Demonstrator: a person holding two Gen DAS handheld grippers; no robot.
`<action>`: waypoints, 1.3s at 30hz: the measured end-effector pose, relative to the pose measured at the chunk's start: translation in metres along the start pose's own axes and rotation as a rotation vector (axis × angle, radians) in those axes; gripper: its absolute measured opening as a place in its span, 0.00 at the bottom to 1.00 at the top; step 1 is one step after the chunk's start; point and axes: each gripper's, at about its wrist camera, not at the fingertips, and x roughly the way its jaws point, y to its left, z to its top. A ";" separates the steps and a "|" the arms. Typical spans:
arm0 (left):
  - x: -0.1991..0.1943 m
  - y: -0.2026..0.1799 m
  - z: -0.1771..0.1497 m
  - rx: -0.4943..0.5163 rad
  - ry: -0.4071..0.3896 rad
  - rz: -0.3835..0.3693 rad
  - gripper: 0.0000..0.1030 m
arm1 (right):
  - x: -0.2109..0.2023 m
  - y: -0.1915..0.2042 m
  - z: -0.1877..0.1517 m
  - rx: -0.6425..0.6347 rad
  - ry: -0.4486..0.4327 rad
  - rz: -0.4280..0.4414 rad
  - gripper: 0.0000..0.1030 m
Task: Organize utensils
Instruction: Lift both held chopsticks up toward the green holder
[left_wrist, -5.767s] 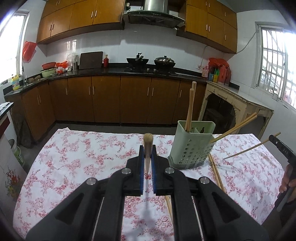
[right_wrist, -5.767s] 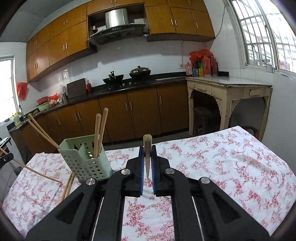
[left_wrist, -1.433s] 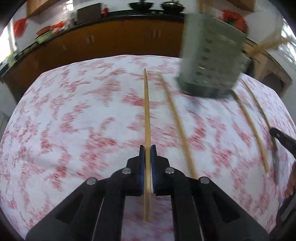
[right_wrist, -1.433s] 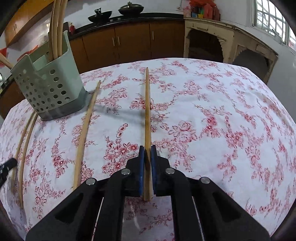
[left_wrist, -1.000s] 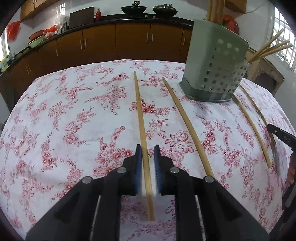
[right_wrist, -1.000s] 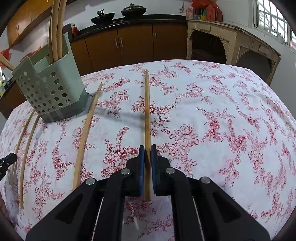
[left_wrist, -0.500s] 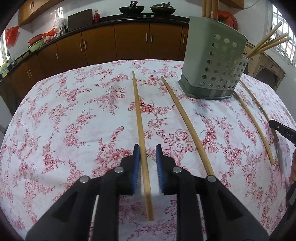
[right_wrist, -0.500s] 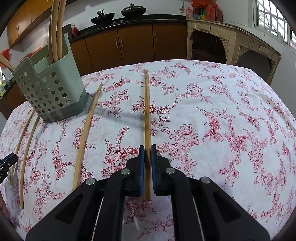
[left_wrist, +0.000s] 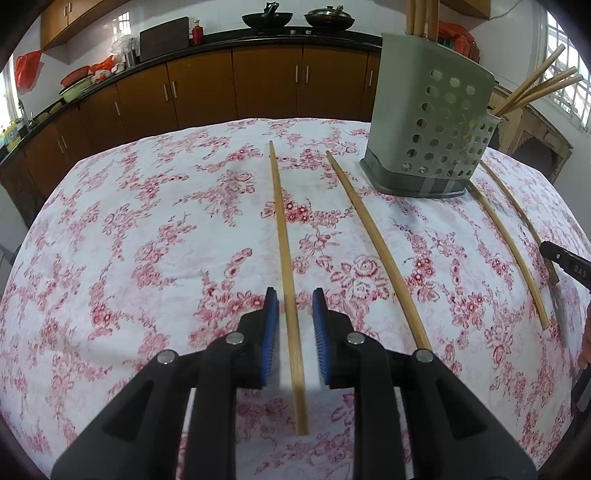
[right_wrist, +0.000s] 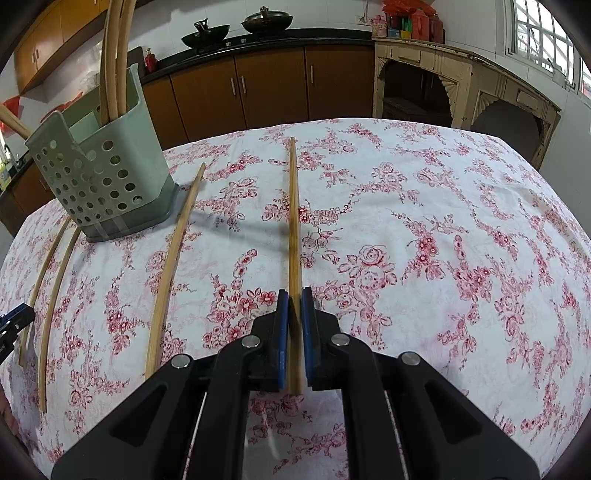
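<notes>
A green perforated utensil holder (left_wrist: 428, 125) stands on the floral tablecloth and holds several chopsticks; it also shows in the right wrist view (right_wrist: 107, 173). My left gripper (left_wrist: 294, 308) is open, its jaws either side of a wooden chopstick (left_wrist: 284, 236) that lies flat on the cloth. My right gripper (right_wrist: 294, 306) is shut on another chopstick (right_wrist: 293, 214), which rests along the cloth and points away from me.
Three more chopsticks lie on the cloth: one (left_wrist: 373, 236) just right of the left gripper, two (left_wrist: 506, 240) past the holder. In the right wrist view one (right_wrist: 173, 251) lies left of my gripper. Kitchen cabinets (left_wrist: 236, 92) stand behind the table.
My left gripper has opened wider and let go of its chopstick, which now lies on the cloth. My right gripper has stayed shut on its chopstick and has hardly moved.
</notes>
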 end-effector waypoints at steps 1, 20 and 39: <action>-0.001 0.000 -0.001 0.000 0.000 0.001 0.23 | -0.001 0.000 -0.001 0.000 0.000 0.001 0.08; -0.034 0.008 -0.011 -0.011 0.010 -0.017 0.07 | -0.046 -0.010 -0.005 -0.007 -0.104 0.019 0.07; -0.152 0.014 0.044 -0.033 -0.316 -0.062 0.07 | -0.136 -0.012 0.034 -0.022 -0.380 0.061 0.07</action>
